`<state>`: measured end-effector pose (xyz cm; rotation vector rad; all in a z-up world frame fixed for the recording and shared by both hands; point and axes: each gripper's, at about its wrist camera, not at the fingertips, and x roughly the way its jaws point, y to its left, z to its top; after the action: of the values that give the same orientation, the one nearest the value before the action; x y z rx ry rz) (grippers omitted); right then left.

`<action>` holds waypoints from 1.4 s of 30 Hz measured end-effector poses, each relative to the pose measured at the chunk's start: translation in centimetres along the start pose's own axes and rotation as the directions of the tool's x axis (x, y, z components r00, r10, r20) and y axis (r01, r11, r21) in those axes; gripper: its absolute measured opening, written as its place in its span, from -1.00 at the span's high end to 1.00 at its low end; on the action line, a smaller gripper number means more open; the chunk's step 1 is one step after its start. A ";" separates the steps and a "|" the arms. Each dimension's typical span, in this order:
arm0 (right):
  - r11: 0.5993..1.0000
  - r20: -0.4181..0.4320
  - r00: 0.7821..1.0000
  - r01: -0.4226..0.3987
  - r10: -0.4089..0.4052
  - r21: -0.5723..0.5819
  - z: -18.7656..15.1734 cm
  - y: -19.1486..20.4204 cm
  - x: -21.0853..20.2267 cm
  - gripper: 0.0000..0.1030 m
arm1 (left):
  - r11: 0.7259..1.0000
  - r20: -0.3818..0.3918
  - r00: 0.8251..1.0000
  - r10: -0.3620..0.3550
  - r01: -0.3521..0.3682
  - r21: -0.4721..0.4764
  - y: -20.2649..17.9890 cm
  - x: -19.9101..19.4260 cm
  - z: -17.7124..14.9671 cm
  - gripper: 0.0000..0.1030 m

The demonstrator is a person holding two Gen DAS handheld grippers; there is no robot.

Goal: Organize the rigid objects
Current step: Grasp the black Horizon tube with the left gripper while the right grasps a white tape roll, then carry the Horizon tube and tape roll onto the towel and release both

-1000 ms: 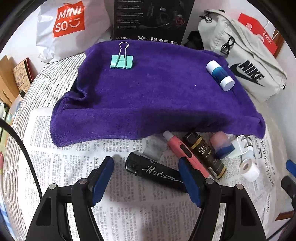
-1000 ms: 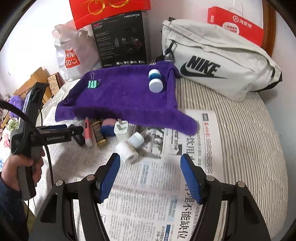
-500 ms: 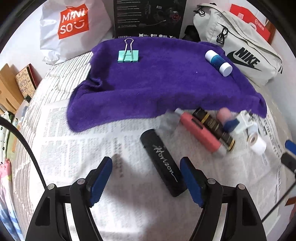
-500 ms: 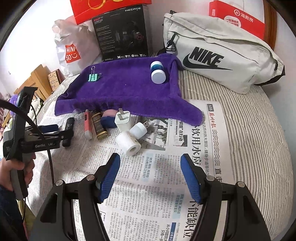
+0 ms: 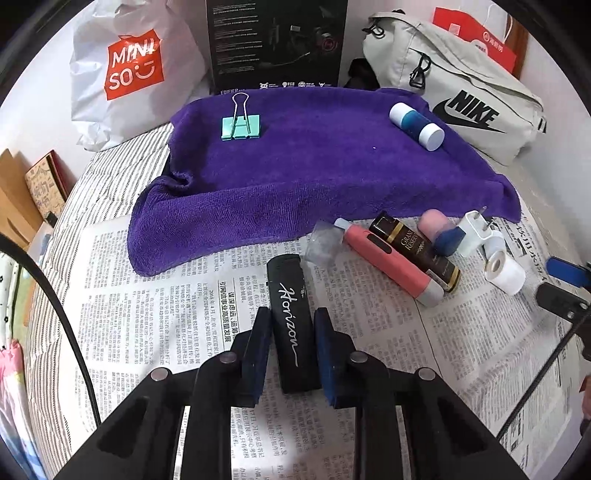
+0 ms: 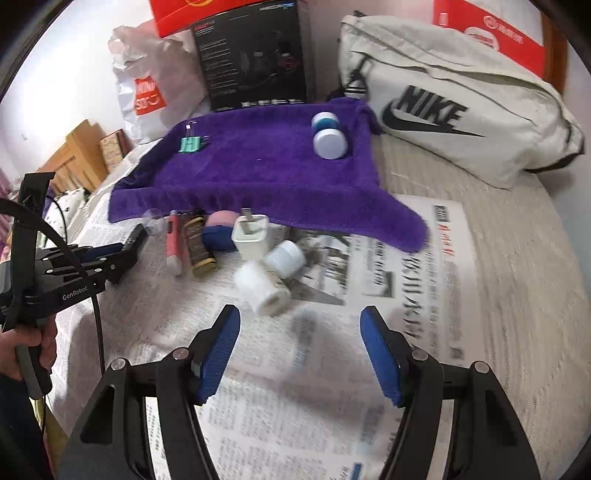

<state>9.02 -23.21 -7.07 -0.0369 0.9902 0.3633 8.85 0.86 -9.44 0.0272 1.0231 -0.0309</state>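
A black bar marked "Horizon" [image 5: 286, 280] lies on the newspaper [image 5: 155, 295], lengthwise between the fingers of my left gripper [image 5: 292, 315]. The jaws are closing and both blue pads press its sides. Right of it lie a pink tube [image 5: 388, 262], a dark gold-lettered bottle [image 5: 417, 251], a pink-and-blue ball [image 5: 441, 230], a white plug [image 5: 474, 232] and a white tape roll [image 6: 262, 290]. The purple towel [image 5: 314, 166] carries a teal binder clip [image 5: 241, 127] and a blue-and-white bottle [image 5: 415, 125]. My right gripper [image 6: 300, 317] stands open over newspaper just short of the tape roll, nothing between its fingers.
Behind the towel stand a white Miniso bag [image 5: 129, 70], a black box [image 5: 277, 40] and a grey Nike bag [image 5: 461, 92] with a red bag [image 6: 491, 33] behind it. A small clear cap [image 5: 321, 245] lies by the pink tube. A person's hand [image 6: 22, 347] holds the left gripper's handle.
The left jaws have closed from wide apart onto the black bar, which now lies straight between them. The right gripper has sunk closer to the tape roll.
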 end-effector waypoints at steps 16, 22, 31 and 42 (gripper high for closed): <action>0.990 -0.025 0.999 0.018 -0.021 -0.141 0.6 3.2 4.1 0.32 | 1.000 0.021 1.000 0.004 -0.005 0.019 0.6 0.1 0.0 0.54; 0.995 -0.016 1.000 0.005 -0.007 -0.103 0.1 2.1 2.1 0.34 | 1.000 0.029 0.999 -0.025 0.025 0.015 1.1 0.0 -0.1 0.55; 0.996 -0.040 0.999 0.031 -0.034 -0.078 -1.0 1.2 2.7 0.35 | 1.000 0.021 1.000 -0.008 0.007 0.029 0.7 0.3 0.4 0.50; 0.997 -0.023 0.999 0.021 -0.022 -0.071 -0.9 1.1 2.4 0.36 | 1.000 0.036 0.999 -0.015 0.016 -0.024 1.3 0.3 0.6 0.59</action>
<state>9.08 -21.69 -9.40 -0.1164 0.9997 0.3790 9.62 2.17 -9.38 -0.0034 0.9878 -0.0330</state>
